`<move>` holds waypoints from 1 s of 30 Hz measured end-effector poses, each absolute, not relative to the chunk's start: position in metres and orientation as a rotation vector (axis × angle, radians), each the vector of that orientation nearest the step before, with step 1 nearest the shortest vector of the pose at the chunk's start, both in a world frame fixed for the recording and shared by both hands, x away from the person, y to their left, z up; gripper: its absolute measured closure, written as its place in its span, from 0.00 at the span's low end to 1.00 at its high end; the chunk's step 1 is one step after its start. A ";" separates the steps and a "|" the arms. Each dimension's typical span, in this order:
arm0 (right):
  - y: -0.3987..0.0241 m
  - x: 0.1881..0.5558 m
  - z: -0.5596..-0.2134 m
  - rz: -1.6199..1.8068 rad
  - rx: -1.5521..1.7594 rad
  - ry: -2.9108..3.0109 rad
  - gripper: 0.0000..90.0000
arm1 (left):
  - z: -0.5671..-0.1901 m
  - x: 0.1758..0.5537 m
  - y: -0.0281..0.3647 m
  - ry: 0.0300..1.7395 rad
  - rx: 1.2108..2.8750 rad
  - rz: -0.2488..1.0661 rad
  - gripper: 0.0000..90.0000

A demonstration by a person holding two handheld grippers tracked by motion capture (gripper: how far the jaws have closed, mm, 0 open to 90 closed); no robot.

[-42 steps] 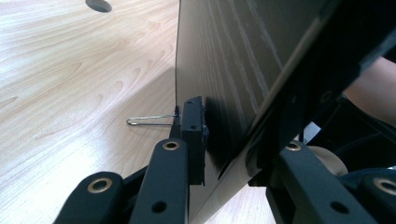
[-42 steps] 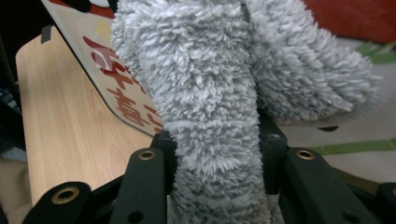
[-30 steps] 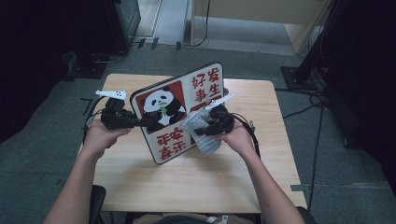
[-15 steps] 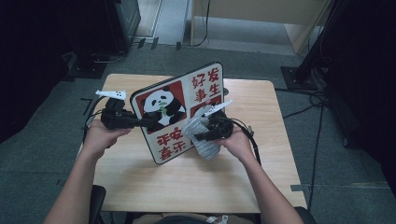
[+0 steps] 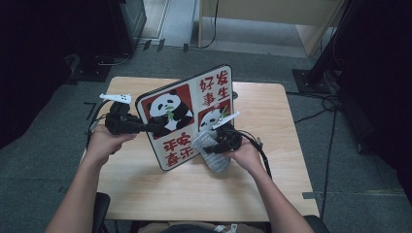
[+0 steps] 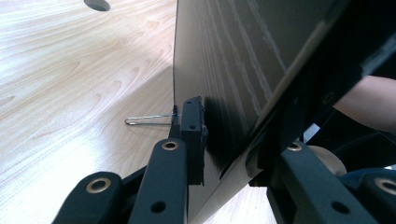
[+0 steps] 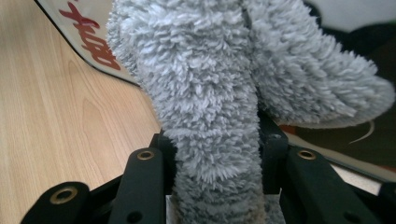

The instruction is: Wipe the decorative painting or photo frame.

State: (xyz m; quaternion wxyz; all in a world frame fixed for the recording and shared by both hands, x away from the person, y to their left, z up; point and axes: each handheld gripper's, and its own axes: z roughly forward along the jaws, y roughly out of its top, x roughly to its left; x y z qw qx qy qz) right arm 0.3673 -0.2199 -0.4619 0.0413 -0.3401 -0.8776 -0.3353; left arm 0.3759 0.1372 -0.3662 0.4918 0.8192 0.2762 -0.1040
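Note:
A panda sign board (image 5: 204, 92) with red characters stands tilted on its lower edge on the wooden table (image 5: 194, 194). My left gripper (image 5: 155, 128) is shut on the board's left edge; in the left gripper view its jaws (image 6: 233, 135) clamp the dark wood-grain back (image 6: 243, 56). My right gripper (image 5: 209, 148) is shut on a fluffy grey cloth (image 5: 213, 155), which lies against the board's lower right face. Close up, the cloth (image 7: 205, 93) bulges out between the right gripper's jaws (image 7: 215, 154), beside the board's red lettering (image 7: 88, 42).
A thin wire loop (image 6: 144, 120) lies on the table beside the board's back. Cables (image 5: 262, 150) trail from the right gripper over the table. Dark equipment and stands (image 5: 320, 73) ring the table on the grey floor.
My right gripper has slid the grey cloth down the board's face toward its lower edge. The left gripper and the board have kept still.

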 end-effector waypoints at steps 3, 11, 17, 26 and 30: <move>-0.220 0.367 -0.465 -1.014 -1.041 -2.687 0.70 | -0.366 0.376 0.137 0.670 1.988 -0.251 0.83; -0.223 0.365 -0.463 -1.013 -1.030 -2.684 0.73 | -0.366 0.375 0.137 0.675 1.988 -0.244 0.83; -0.226 0.363 -0.455 -1.027 -1.031 -2.669 0.74 | -0.366 0.375 0.137 0.674 1.988 -0.247 0.83; -0.229 0.360 -0.434 -1.081 -1.013 -2.679 0.74 | -0.366 0.376 0.137 0.673 1.986 -0.248 0.83; -0.228 0.360 -0.422 -1.107 -1.016 -2.675 0.74 | -0.367 0.376 0.138 0.676 1.985 -0.250 0.83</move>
